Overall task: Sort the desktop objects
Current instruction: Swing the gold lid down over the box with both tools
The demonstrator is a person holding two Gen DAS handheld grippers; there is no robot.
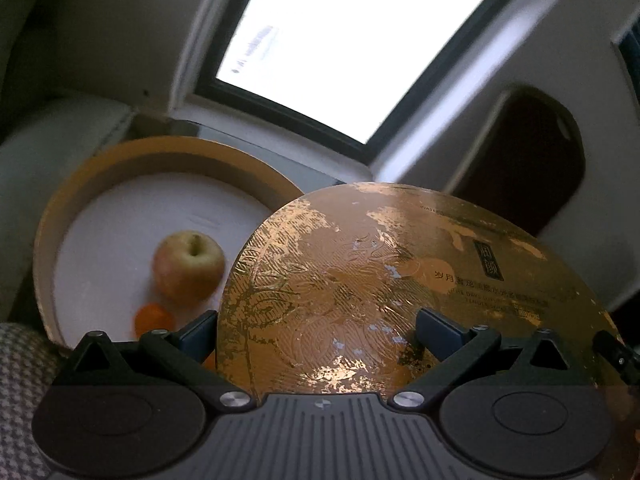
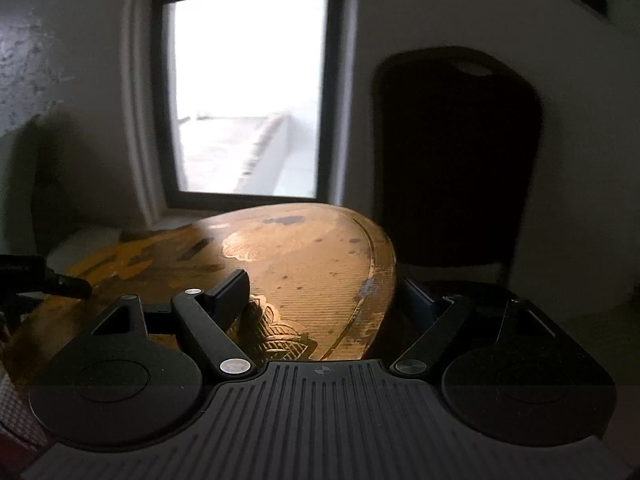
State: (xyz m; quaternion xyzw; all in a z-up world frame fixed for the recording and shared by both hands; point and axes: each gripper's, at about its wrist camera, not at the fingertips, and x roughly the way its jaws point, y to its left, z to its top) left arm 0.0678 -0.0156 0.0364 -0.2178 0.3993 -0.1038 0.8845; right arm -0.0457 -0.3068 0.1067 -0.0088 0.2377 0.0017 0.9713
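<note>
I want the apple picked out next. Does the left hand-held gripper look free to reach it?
Probably not yet: the left hand-held gripper straddles the gold lid, which is tilted beside the apple in the round box.

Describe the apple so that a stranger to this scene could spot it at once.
Find the round gold box with the white floor, left of the gold lid that both grippers hold. The apple sits inside it, stem dimple up. It is yellow-green blushed red, and far bigger than the small orange fruit just in front of it.
</note>
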